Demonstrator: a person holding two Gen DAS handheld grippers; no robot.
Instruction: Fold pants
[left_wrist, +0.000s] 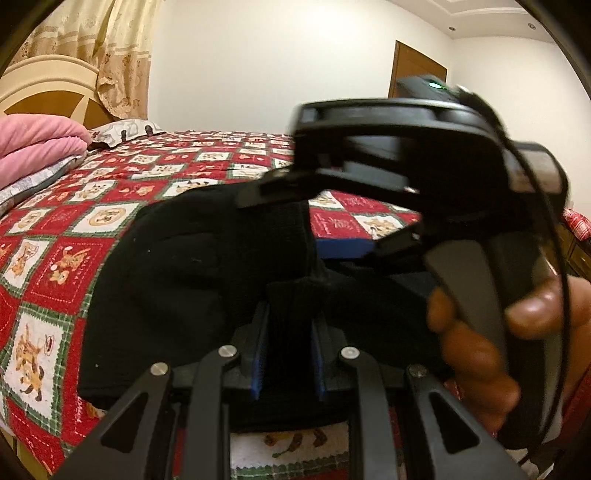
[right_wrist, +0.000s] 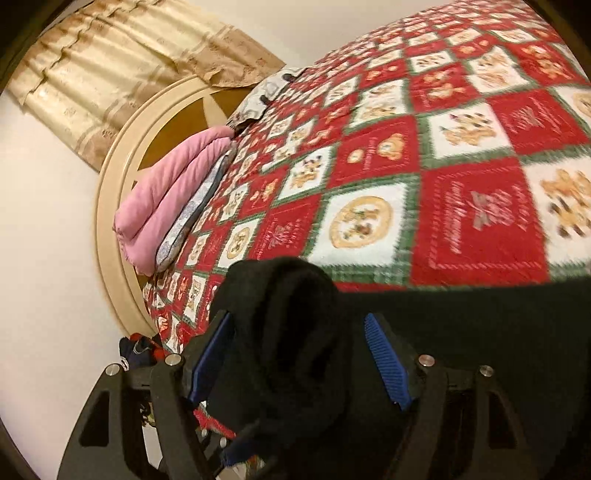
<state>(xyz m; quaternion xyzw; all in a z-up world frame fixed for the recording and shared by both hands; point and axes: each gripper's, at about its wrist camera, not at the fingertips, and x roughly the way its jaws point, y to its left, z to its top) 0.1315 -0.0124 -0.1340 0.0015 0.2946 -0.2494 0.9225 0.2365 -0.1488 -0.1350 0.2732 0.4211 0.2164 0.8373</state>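
Pants (left_wrist: 192, 273) pinched by left gripper (left_wrist: 288, 354) (right gripper (right_wrist: 299, 362) fingers spread).

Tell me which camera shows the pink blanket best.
The right wrist view: the pink blanket lies whole and folded against the headboard. The left wrist view catches only part of it at the picture's left edge.

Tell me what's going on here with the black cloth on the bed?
A person is folding black pants on a bed with a red patchwork quilt, holding tongs in each hand. The left tongs are clamped on a bunched fold of the fabric. The right tongs stand open around another bunch of it, pads not pressing, with the right hand visible beside the left tongs.
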